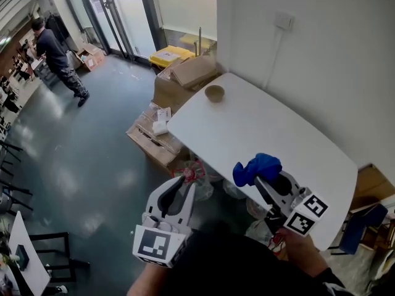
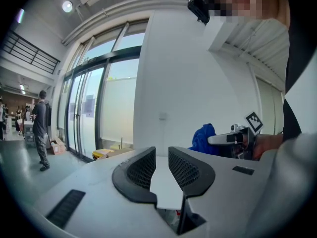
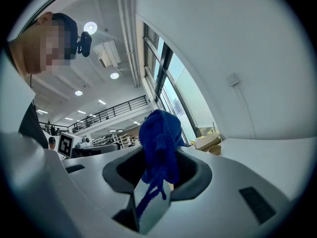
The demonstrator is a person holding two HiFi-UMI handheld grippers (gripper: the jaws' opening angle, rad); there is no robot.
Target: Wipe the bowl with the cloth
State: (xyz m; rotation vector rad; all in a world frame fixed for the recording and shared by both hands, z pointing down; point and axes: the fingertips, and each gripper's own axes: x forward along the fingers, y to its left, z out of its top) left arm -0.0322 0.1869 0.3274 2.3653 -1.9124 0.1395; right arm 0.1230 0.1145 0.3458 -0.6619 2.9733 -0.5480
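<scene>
Left claw (image 1: 184, 185), a white two-jaw gripper with a marker cube, is off the near edge of the tabletop, above the grey floor (image 1: 92, 165). In the left gripper view its jaws (image 2: 161, 152) stand a little apart with nothing between them. The right claw (image 1: 264, 179) is over the near edge of the tabletop. Its jaws (image 3: 161, 157) are clamped on the bunched blue cloth (image 3: 159, 133), which sticks up past the fingertips and trails a loose strand below.

The white rounded tabletop (image 1: 265, 128) runs along a white wall (image 1: 321, 54). Tall glass doors (image 2: 89, 108) fill the far side of the room. Flat and stacked brown cardboard boxes (image 1: 157, 137) lie on the floor just beside the tabletop's left edge, and more lie beyond its far corner. A yellow crate (image 1: 168, 55) lies past them. A person in dark clothes (image 1: 58, 57) stands well apart, near the doors.

The blue cloth (image 1: 258, 168) hangs in the right claw at the near edge. The small tan round bowl (image 1: 215, 93) stands upright near the tabletop's far corner, close to the left edge and well apart from both claws; the right gripper view shows it (image 3: 215, 149) small and far ahead.
</scene>
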